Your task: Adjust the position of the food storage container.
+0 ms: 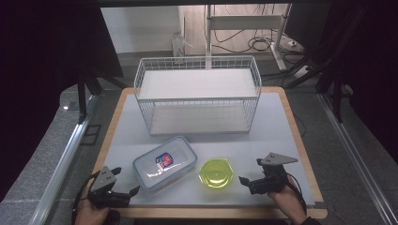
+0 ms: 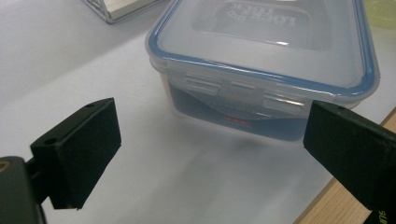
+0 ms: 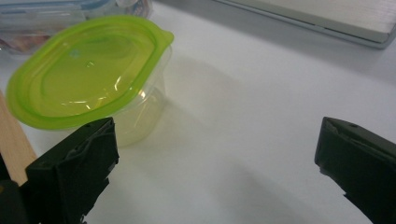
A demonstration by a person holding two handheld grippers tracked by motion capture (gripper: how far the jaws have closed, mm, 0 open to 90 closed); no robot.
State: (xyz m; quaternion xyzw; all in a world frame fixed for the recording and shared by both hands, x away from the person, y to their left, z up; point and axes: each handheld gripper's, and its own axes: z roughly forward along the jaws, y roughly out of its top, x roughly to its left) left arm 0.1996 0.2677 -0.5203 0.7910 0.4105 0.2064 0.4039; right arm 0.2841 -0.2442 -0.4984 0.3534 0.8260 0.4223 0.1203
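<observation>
While spread wide beside clear box (image 1: 164,163) and green-lidded tub (image 1: 216,172), left gripper (image 1: 126,183) and right gripper (image 1: 250,171) poised pre-grasp; next, likely closing in.

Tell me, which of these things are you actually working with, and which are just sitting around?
In hand:
left gripper, open, facing the blue-rimmed box
right gripper, open, beside the green-lidded tub

Likely just around:
wire rack, standing behind them
cables on the floor

left tool (image 1: 126,183): jaws wide apart | right tool (image 1: 250,170): jaws wide apart
</observation>
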